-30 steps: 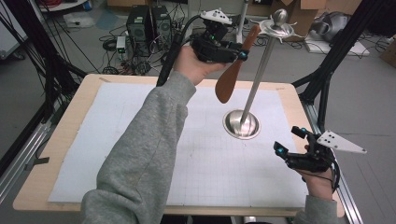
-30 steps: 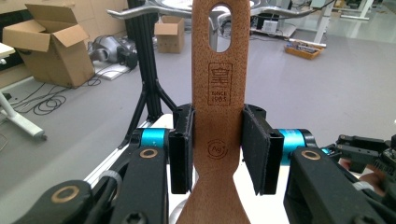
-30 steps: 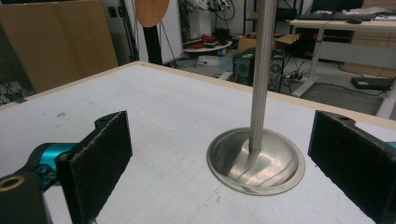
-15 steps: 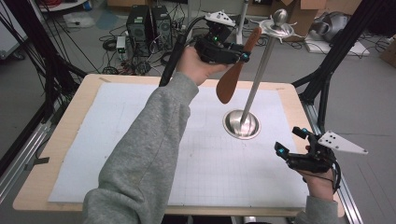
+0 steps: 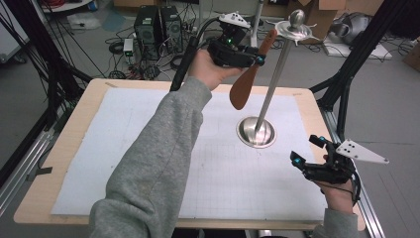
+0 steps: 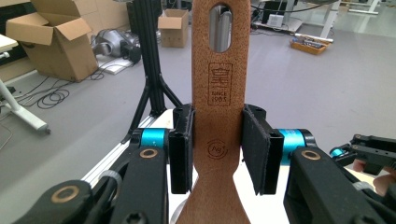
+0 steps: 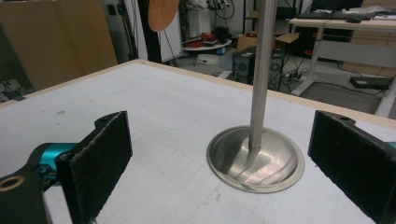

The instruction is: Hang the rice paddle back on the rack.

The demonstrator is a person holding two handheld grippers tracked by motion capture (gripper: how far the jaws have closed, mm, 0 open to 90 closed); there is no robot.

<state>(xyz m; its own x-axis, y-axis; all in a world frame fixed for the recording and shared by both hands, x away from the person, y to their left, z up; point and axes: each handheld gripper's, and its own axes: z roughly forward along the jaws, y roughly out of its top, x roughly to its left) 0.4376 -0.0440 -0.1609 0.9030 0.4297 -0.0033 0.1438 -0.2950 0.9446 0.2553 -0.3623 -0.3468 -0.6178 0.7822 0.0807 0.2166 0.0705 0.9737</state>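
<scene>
Wooden spatula (image 6: 218, 107) clamped at its flat handle by left tool (image 5: 257, 60), near stand (image 5: 257, 130). Likely light, stiff, grippy. Right tool (image 5: 310, 154) released.

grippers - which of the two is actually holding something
The left gripper, raised by the top of the metal stand: its jaws are shut on the wooden spatula. The right gripper, low near the table edge, is open and empty.
</scene>
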